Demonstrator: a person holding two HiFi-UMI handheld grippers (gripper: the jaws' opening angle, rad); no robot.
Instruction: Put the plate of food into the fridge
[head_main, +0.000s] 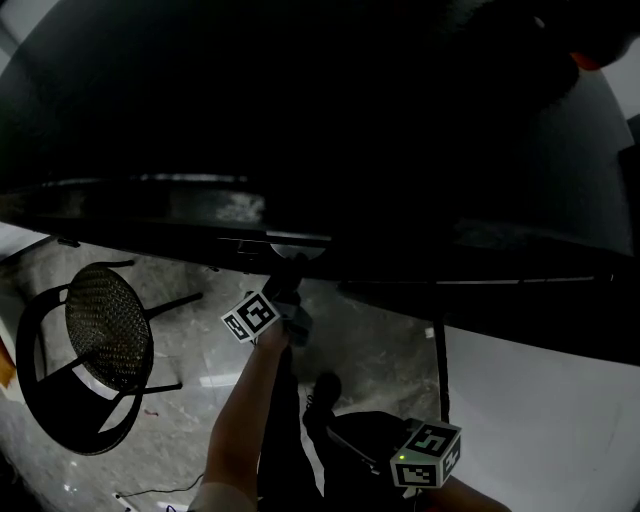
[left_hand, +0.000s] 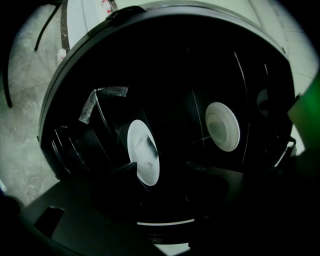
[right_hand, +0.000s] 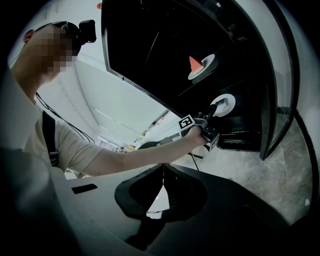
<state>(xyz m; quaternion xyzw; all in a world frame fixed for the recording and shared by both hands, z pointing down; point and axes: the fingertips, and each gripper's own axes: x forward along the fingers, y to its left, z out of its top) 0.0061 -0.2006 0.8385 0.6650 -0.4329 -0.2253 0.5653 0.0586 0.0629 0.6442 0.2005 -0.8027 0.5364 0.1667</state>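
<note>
We count two plates inside the fridge (right_hand: 150, 45): a plate with a red wedge of food (right_hand: 202, 67) high in it, and a white plate (right_hand: 223, 105) lower down. Our left gripper (left_hand: 162, 172) reaches past the fridge's front edge to that lower plate, jaws spread, the plate just beside one jaw. Our right gripper (right_hand: 163, 172) hangs outside the fridge, jaws pressed together on nothing. One chair (head_main: 100, 345) stands on the floor (head_main: 200, 350) before the fridge, with open floor between it and us.
</note>
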